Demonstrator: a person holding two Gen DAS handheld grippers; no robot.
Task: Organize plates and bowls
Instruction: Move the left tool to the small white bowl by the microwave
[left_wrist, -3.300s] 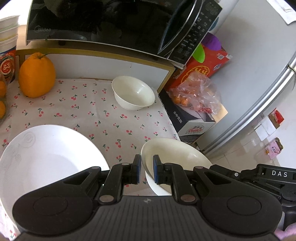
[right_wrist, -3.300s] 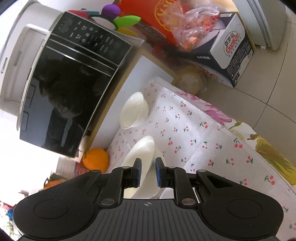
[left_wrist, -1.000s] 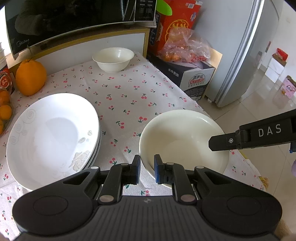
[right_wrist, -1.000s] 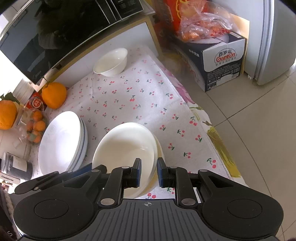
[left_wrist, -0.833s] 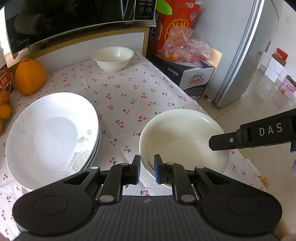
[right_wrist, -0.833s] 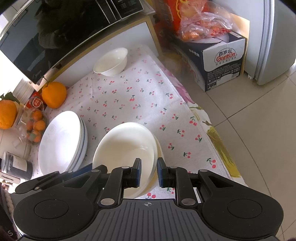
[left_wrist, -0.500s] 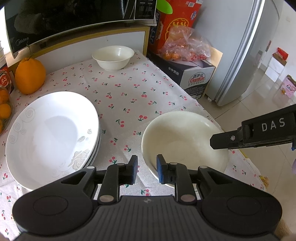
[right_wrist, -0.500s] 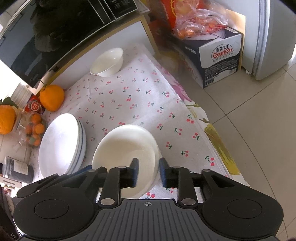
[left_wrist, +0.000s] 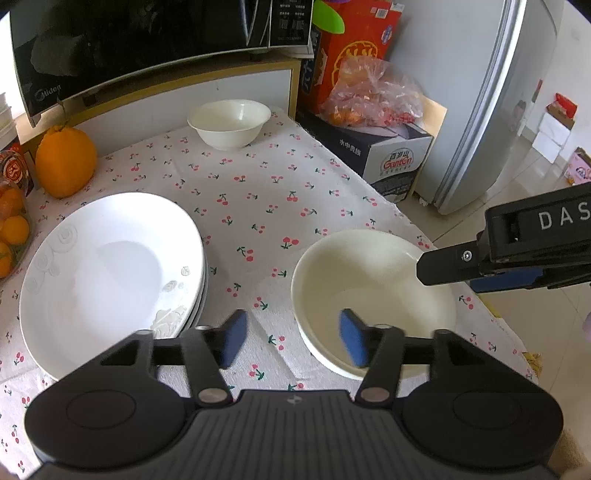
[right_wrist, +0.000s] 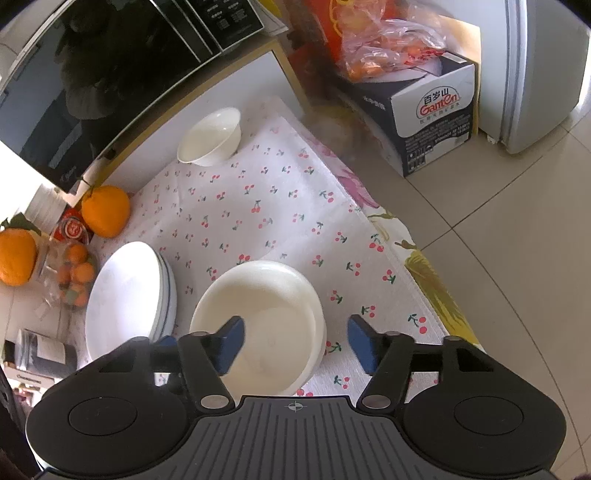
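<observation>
A cream bowl rests on the cherry-print cloth near the table's right edge, seemingly nested on another bowl; it also shows in the right wrist view. My left gripper is open, its jaws straddling the bowl's near-left rim. My right gripper is open, straddling the bowl's right rim; it shows from the left wrist view. A stack of white plates sits at the left, also in the right wrist view. A small cream bowl stands at the back.
A large orange fruit and a bag of small oranges sit at the left. A microwave stands behind the table. Boxes and a fridge stand on the floor to the right.
Both grippers have opened and let go of the cream bowl's rim. The bowl now rests on the cloth.
</observation>
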